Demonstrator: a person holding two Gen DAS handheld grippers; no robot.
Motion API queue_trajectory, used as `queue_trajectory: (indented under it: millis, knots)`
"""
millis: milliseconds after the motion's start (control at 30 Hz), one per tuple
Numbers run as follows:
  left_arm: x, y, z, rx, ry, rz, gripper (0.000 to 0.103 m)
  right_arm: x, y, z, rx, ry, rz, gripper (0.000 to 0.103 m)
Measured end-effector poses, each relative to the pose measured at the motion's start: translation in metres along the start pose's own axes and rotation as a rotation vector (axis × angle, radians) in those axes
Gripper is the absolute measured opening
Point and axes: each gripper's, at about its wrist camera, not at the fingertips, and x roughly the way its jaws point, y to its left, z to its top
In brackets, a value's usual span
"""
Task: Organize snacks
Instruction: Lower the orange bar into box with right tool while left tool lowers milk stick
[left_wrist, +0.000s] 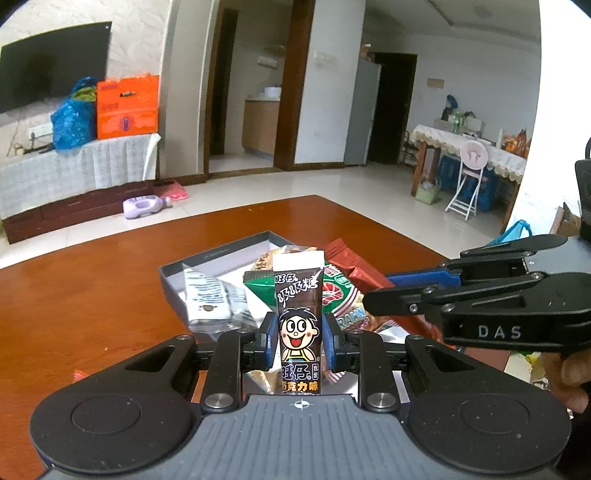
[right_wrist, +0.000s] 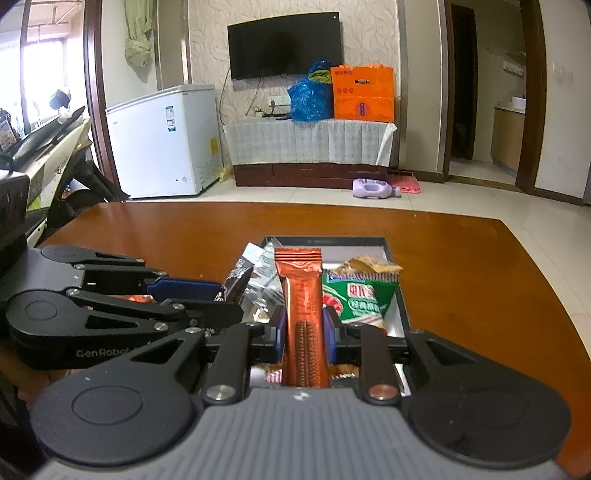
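1. Working over a brown wooden table (right_wrist: 461, 266), we are hovering above the grey box (right_wrist: 397, 254) of snacks.
2. Our left gripper (left_wrist: 300, 341) is pinching a chocolate candy tube (left_wrist: 298, 317); our right gripper (right_wrist: 306, 341) is pinching an orange biscuit packet (right_wrist: 303, 314).
3. We are likely mid-carry; next comes lowering each into the box.

1. A shallow box (right_wrist: 399, 306) sat on the wooden table (right_wrist: 480, 280), roughly mid-table, with snack packets piled inside it.
2. The left gripper (left_wrist: 300, 341) held a candy tube (left_wrist: 298, 325) upright, in front of the box from its own camera.
3. The right gripper (right_wrist: 306, 341) held a biscuit stick pack (right_wrist: 303, 314) upright over the near end of the box.
4. In the box, a shrimp cracker bag (right_wrist: 360, 301) lay right of that pack, and a clear-wrapped packet (right_wrist: 258, 273) left of it.
5. From the right wrist view, the left gripper reached in from the left, beside the box.
6. Behind the table a TV (right_wrist: 284, 46) hung above a covered cabinet (right_wrist: 306, 142), with a chest freezer (right_wrist: 166, 140) to its left.
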Motion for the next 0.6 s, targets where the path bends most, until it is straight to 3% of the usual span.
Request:
queue_trajectory:
  millis: [600]
  knots:
    - [0.036,-0.018,-0.001,-0.015,0.026,-0.032,0.026,0.03,-0.02,-0.018,0.025,0.088,-0.058,0.021]
